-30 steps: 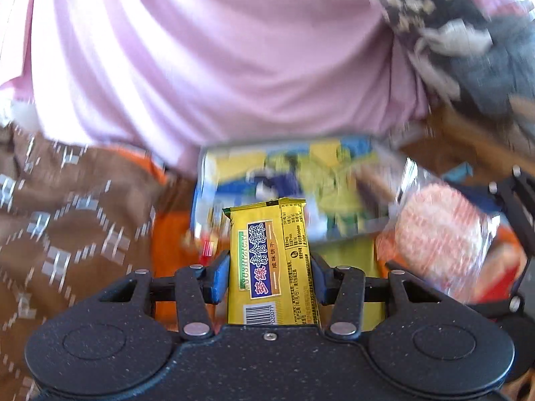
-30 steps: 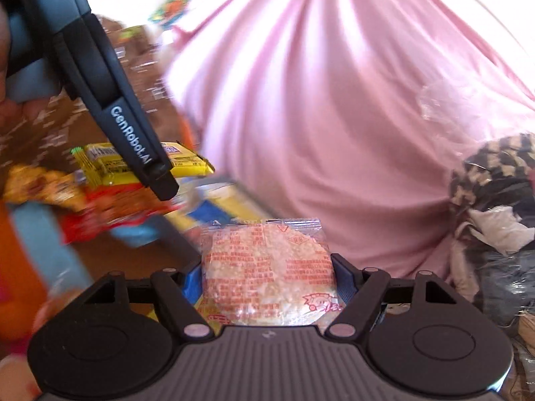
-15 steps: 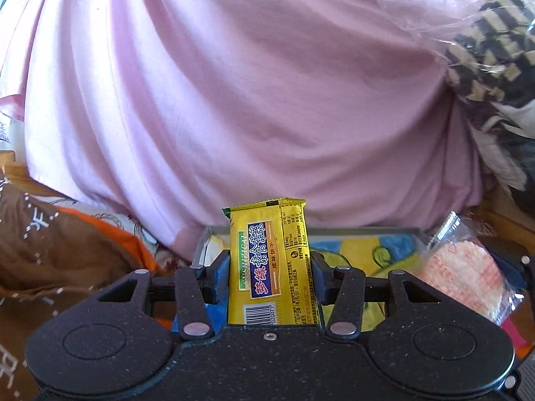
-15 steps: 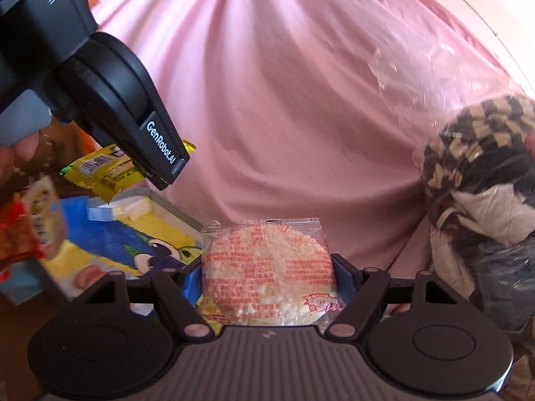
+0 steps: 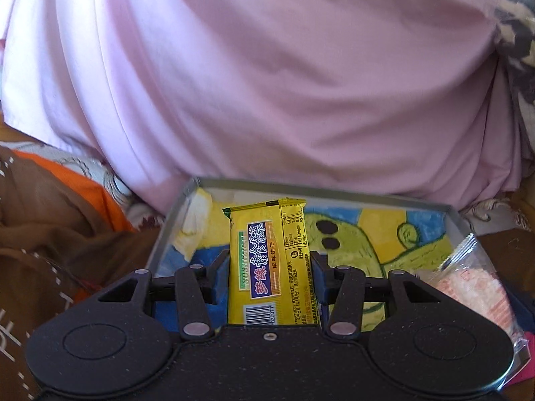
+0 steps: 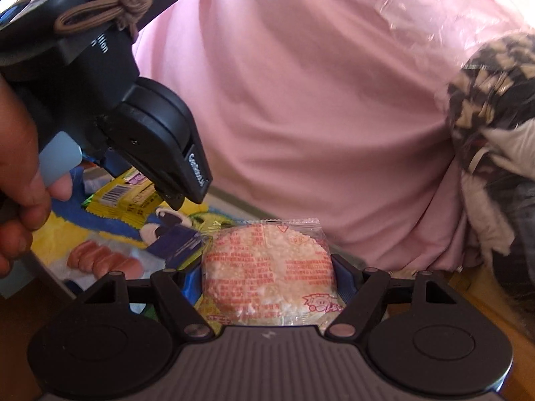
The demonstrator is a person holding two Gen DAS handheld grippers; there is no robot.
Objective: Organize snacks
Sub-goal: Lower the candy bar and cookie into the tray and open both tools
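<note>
My left gripper is shut on a yellow biscuit packet with a blue label, held upright over a metal tin whose inside shows a yellow, blue and green cartoon. In the right wrist view my right gripper is shut on a round rice cracker in a clear wrapper, hovering over the same tin. The left gripper appears there at the upper left, with the yellow packet poking out below it. The rice cracker also shows at the right edge of the left wrist view.
A person in a pink shirt fills the space right behind the tin. A hand grips the left tool. Brown patterned cloth and orange fabric lie to the left. A checked bundle sits at the right.
Both grippers have carried their snacks away from the snack pile and lowered them over the tin. The tin now fills the area under both packets.
</note>
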